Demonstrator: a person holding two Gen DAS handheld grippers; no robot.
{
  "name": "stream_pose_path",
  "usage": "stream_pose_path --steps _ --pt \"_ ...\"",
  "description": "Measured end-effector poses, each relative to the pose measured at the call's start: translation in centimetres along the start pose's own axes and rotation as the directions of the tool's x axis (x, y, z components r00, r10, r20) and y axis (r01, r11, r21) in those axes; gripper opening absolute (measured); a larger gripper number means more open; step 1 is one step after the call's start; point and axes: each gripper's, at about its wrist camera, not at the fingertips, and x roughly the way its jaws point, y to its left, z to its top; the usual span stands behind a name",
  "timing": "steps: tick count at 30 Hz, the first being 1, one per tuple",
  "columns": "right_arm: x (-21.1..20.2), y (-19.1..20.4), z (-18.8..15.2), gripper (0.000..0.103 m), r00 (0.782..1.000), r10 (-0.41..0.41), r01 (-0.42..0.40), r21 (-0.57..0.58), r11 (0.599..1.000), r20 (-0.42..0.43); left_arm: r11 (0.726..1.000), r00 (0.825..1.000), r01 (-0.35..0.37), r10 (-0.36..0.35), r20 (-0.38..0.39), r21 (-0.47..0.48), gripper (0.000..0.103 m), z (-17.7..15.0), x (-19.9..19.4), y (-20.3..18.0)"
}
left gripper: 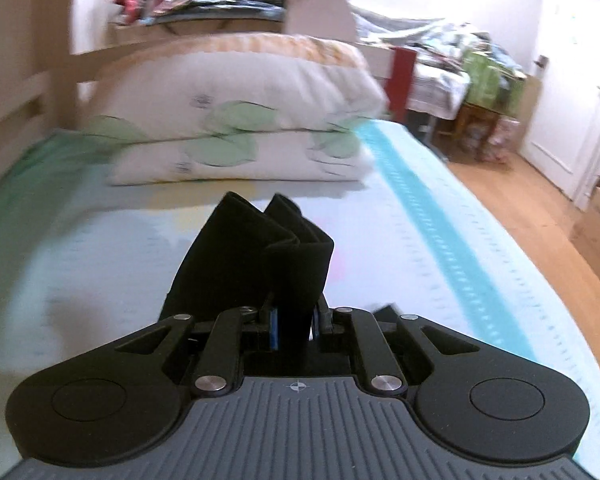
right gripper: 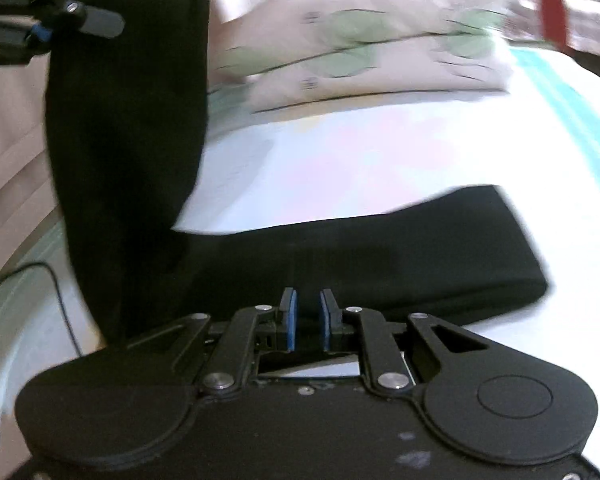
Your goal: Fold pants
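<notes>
The black pants (right gripper: 380,256) lie partly on the bed sheet (right gripper: 340,152); one end hangs up at the left (right gripper: 124,120), lifted by my left gripper, whose body shows at the top left of the right wrist view (right gripper: 28,28). In the left wrist view my left gripper (left gripper: 294,320) is shut on a bunched fold of the black pants (left gripper: 260,252), held above the bed. My right gripper (right gripper: 308,316) is just over the lying part of the pants. Its blue pads (right gripper: 290,320) stand a small gap apart with nothing between them.
Two leaf-print pillows (left gripper: 236,120) are stacked at the head of the bed. A teal stripe (left gripper: 440,220) runs along the bed's right side, with wooden floor (left gripper: 520,208) beyond. A black cable (right gripper: 60,292) lies at the left bed edge. The wooden bed rail (left gripper: 20,100) stands at the left.
</notes>
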Motion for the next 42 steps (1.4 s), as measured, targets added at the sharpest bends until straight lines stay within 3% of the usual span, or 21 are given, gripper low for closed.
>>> stream_pose_path --steps 5,8,11,14,18,24,29,31,33,36,39,42 --pt "0.0 -4.7 0.2 0.016 0.994 -0.109 0.109 0.066 0.992 0.001 0.997 0.996 0.071 -0.071 -0.048 -0.007 0.016 -3.2 8.1 -5.4" --pt "-0.3 -6.6 0.0 0.016 0.987 -0.157 0.158 0.076 0.985 -0.015 0.996 0.985 0.085 -0.083 -0.154 0.006 0.016 -5.1 13.0 -7.8" --pt "-0.6 -7.4 -0.1 0.016 0.982 -0.186 0.188 0.089 0.978 -0.021 0.995 0.971 0.102 -0.098 -0.22 0.004 0.019 -6.4 15.1 -8.9" --pt "-0.8 -7.6 -0.3 0.016 0.978 -0.209 0.21 0.096 0.973 -0.025 0.995 0.973 0.088 -0.078 -0.219 0.037 0.025 -6.9 15.1 -9.5" --pt "-1.0 -8.4 -0.2 0.018 0.974 -0.225 0.226 0.101 0.969 -0.022 0.995 0.971 0.099 -0.104 -0.214 -0.034 0.031 -6.5 13.5 -8.9" --pt "-1.7 -8.0 0.6 0.021 0.967 -0.256 0.254 0.089 0.963 0.009 0.985 0.976 0.132 -0.149 -0.157 -0.112 0.037 -5.6 10.9 -8.9" --pt "-2.5 -8.5 1.4 0.024 0.953 -0.301 0.297 0.083 0.951 0.041 0.99 0.989 0.114 -0.12 -0.081 -0.079 0.039 -4.9 7.3 -8.1" --pt "-2.9 -8.8 1.6 0.025 0.949 -0.311 0.305 0.097 0.947 0.053 0.994 0.993 0.081 -0.087 -0.078 -0.07 0.041 -4.7 6.5 -7.3" --pt "-3.1 -8.8 2.0 0.027 0.949 -0.308 0.3 0.104 0.948 0.068 0.992 0.997 0.035 -0.043 -0.06 -0.122 0.042 -4.9 5.6 -5.1" --pt "-2.8 -8.5 2.6 0.032 0.958 -0.274 0.265 0.097 0.959 0.09 0.981 0.995 -0.075 0.063 -0.075 -0.179 0.043 -5.3 5.2 -1.6" --pt "-1.8 -7.9 3.3 0.037 0.969 -0.226 0.218 0.079 0.973 0.097 0.962 0.973 -0.215 0.197 -0.117 -0.17 0.043 -6.3 5.3 1.9" --pt "-0.5 -7.4 3.8 0.04 0.98 -0.177 0.173 0.048 0.984 0.09 0.937 0.953 -0.284 0.253 -0.166 -0.202 0.043 -7.4 5.3 5.3"
